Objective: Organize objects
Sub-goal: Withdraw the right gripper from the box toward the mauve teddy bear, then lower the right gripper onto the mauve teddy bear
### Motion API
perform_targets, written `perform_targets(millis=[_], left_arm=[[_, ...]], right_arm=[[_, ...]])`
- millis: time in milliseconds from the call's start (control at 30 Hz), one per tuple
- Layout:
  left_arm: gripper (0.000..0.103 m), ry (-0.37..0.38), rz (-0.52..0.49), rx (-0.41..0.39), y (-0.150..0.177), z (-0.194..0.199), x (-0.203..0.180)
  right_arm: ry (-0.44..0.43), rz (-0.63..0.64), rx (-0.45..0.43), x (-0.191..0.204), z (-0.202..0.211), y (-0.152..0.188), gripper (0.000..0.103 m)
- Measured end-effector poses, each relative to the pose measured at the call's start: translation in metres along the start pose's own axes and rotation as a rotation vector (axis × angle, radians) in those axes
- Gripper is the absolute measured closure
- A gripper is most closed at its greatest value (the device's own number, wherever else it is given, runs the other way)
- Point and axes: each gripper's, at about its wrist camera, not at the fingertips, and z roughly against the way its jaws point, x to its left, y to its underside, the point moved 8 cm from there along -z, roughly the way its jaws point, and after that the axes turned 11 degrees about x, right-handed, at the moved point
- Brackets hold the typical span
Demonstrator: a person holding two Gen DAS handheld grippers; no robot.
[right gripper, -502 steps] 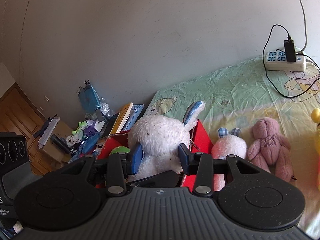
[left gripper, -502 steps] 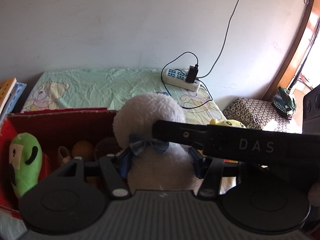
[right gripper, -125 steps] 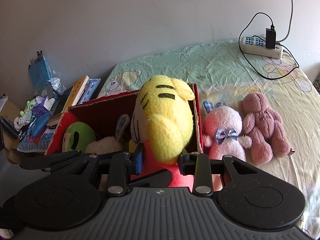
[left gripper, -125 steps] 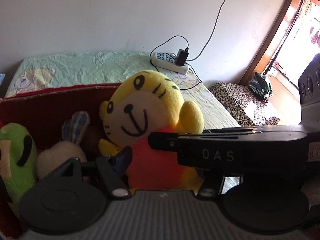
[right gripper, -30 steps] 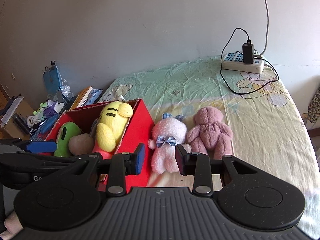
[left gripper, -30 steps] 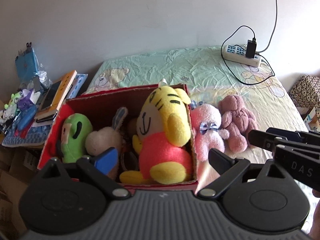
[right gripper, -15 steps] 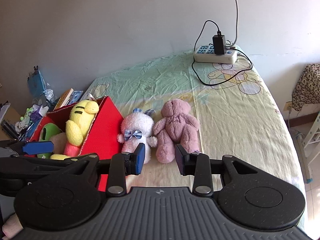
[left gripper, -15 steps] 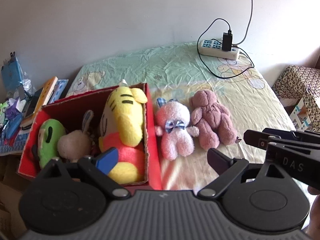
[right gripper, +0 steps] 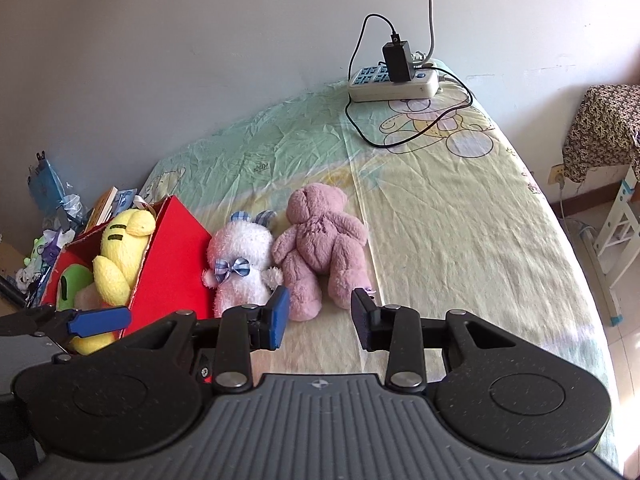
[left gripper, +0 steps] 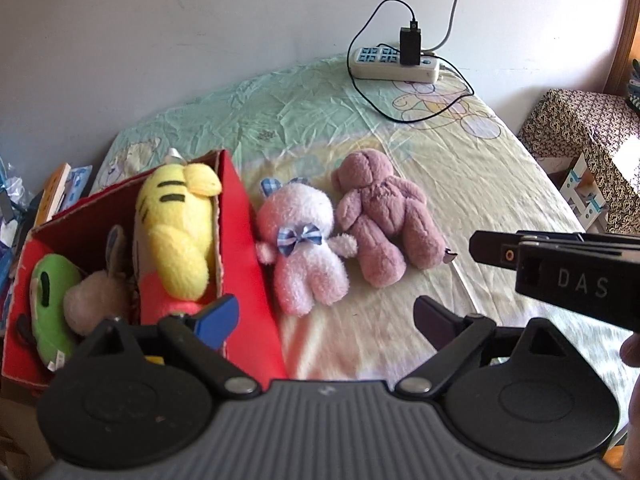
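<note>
The yellow plush tiger with black stripes (left gripper: 176,216), which both claws held over the open red cardboard box (left gripper: 240,240) a few seconds ago, now sits inside it, upright against the right wall, next to a green plush toy (left gripper: 52,308) and a beige plush rabbit (left gripper: 96,296). Both claws have let go and swung right, away from the box and toward the bed.

The left claw (left gripper: 326,316) is spread wide with nothing between its fingers. The right claw (right gripper: 320,316) stands partly apart, its jaws having just been opening a little, and nothing is pinched between them; only the feet of the toys ahead show past its tips.

Two toys are left on the pale green and yellow cartoon bedsheet (right gripper: 460,220): a pale pink plush rabbit with a blue checked bow (right gripper: 240,268), lying just beside the box's outer wall, and a dusty-pink plush bear (right gripper: 320,248) touching its right side. One of these is probably next, and the right claw looks lined up nearer the bear.

Hidden or unclear: the tiger's lower body sits behind the box wall and the left claw's blue finger; the box's floor cannot be seen, so remaining room is hard to judge. The clutter left of the bed (right gripper: 60,216) is too small to identify. A white power strip (right gripper: 394,80) lies near the wall, well apart.
</note>
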Motion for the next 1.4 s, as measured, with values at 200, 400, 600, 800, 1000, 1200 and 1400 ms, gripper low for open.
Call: perform_targets(millis=[200,400,600,800,1000,1200,1400], left_arm=[[0.009,0.019,-0.004,0.031,-0.001,-0.014,-0.003],[0.009,0.042,-0.018,0.053,0.001,-0.033,-0.015],[0.009,0.026,-0.052,0.021,-0.001,-0.048,-0.029],[0.012,0.043,-0.07,0.03,-0.013,-0.062,-0.04],[0.014,0.056,-0.076,0.046,-0.024,-0.083,-0.045],[0.024,0.103,-0.076,0.05,-0.034,-0.101,-0.05],[0.035,0.187,-0.033,0.092,-0.041,-0.12,-0.046]], right_arm=[[0.002,-0.009,0.014,-0.007,-0.006,-0.001,0.065],[-0.009,-0.034,0.048,-0.022,-0.019,0.0,0.063],[-0.049,-0.072,0.101,-0.037,-0.037,-0.001,0.063],[-0.088,-0.111,0.129,-0.051,-0.052,-0.01,0.063],[-0.118,-0.103,0.15,-0.058,-0.068,-0.022,0.063],[-0.159,-0.09,0.179,-0.057,-0.087,-0.031,0.063],[-0.182,-0.071,0.218,-0.053,-0.106,-0.033,0.063]])
